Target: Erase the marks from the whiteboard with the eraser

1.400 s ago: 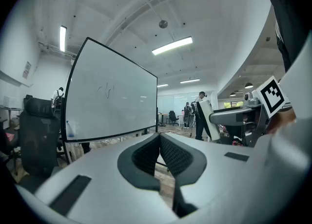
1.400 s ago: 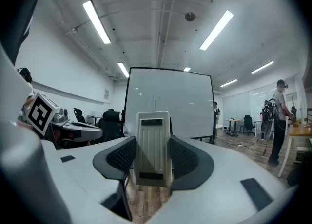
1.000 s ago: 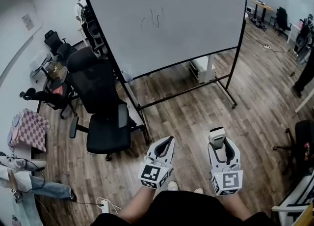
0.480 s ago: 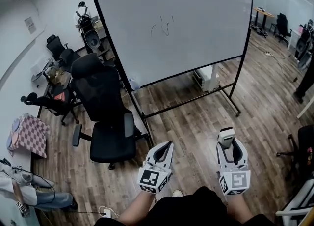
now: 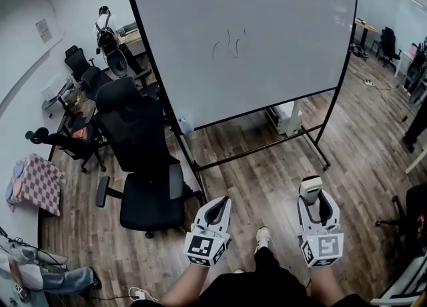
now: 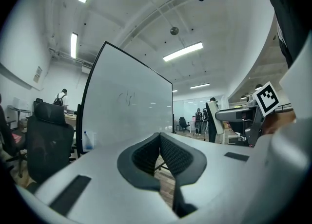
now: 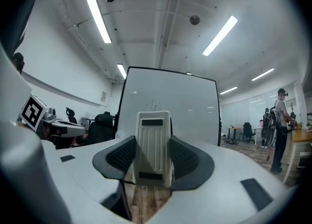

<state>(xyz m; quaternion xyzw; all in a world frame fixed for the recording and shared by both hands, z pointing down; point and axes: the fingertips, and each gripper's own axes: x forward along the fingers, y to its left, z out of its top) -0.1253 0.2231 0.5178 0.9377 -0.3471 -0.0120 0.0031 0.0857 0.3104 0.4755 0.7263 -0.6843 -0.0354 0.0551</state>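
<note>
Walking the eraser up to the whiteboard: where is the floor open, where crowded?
Bare wood floor lies straight ahead, between the person's shoe and the whiteboard stand. The left is crowded: a black office chair stands beside the stand's left leg. The right tongs hold the eraser.

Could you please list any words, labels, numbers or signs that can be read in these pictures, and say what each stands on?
None is legible.
Thin dark marks on the large white whiteboard: scribbles, not letters.
Small paper notice on the white wall: too small to read.
Dark strips on the cream plastic eraser: no print visible.
</note>
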